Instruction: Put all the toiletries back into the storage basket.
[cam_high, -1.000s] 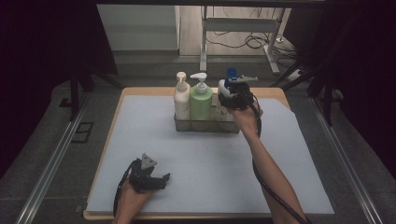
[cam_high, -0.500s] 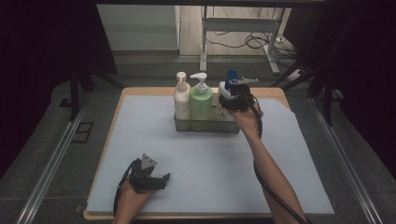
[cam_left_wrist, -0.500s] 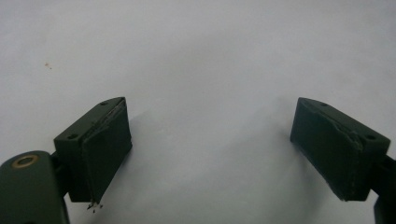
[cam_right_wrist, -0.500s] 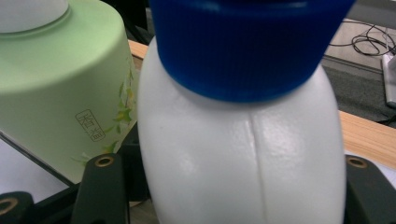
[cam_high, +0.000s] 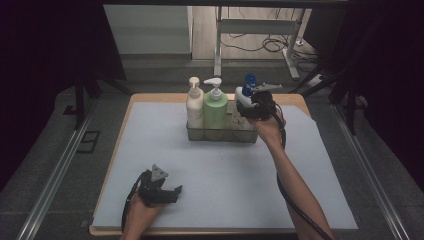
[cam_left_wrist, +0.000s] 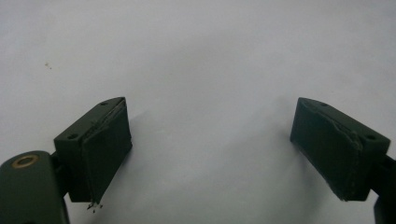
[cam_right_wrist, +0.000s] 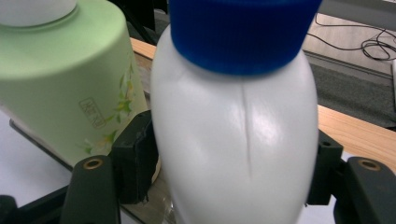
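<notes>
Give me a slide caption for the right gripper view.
Right gripper straddling a white bottle with blue cap, beside a green pump bottle.

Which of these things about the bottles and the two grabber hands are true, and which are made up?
1. Three bottles stand in the clear tray. True.
2. The green pump bottle stands in the middle of the row. True.
3. The white bottle with the blue cap lies flat on the table. False: it stands upright in the tray, at the right end of the row.
4. The left gripper is holding a bottle. False: its fingers are open, with just the white table cover between them.
5. The right gripper has the blue-capped bottle between its fingers, which have just been opening. True.
6. The green bottle has a blue cap. False: it has a white pump top.
</notes>
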